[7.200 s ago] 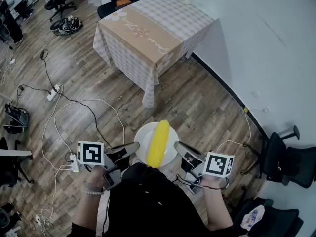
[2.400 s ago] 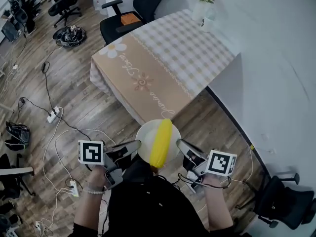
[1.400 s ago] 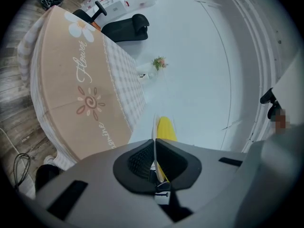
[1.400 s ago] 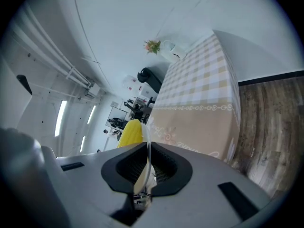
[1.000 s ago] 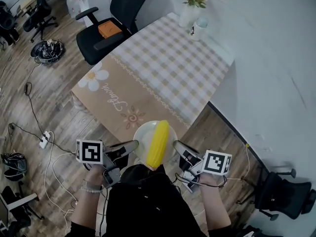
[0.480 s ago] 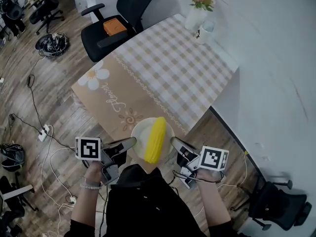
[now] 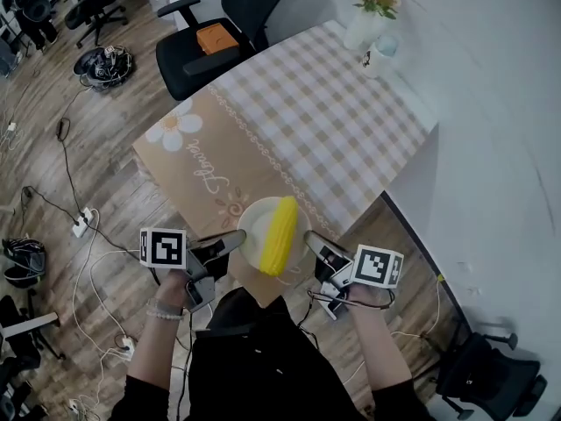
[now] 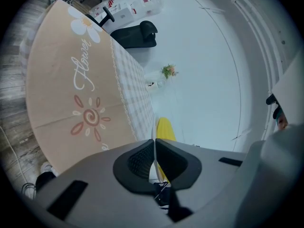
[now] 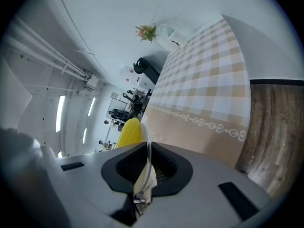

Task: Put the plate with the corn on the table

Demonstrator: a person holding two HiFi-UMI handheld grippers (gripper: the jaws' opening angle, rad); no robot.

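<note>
A white plate [image 7: 252,226] with a yellow corn cob [image 7: 278,235] on it hangs over the near corner of the table [image 7: 289,139]. My left gripper [image 7: 235,239] is shut on the plate's left rim and my right gripper [image 7: 311,240] is shut on its right rim. In the left gripper view the plate rim [image 8: 154,148] runs edge-on between the pads, with the corn [image 8: 165,130] beyond. The right gripper view shows the plate rim [image 9: 149,153] pinched between the pads and the corn [image 9: 129,132] at the left.
The table wears a checked cloth with a tan flower-print band [image 7: 188,156]. A flower vase [image 7: 368,16] and a mug [image 7: 383,55] stand at its far corner. A black chair [image 7: 219,24] sits behind the table. Cables and a power strip [image 7: 83,222] lie on the wooden floor.
The plate, held by both grippers, has come forward from over the floor to above the table's near corner. The table has grown closer in view.
</note>
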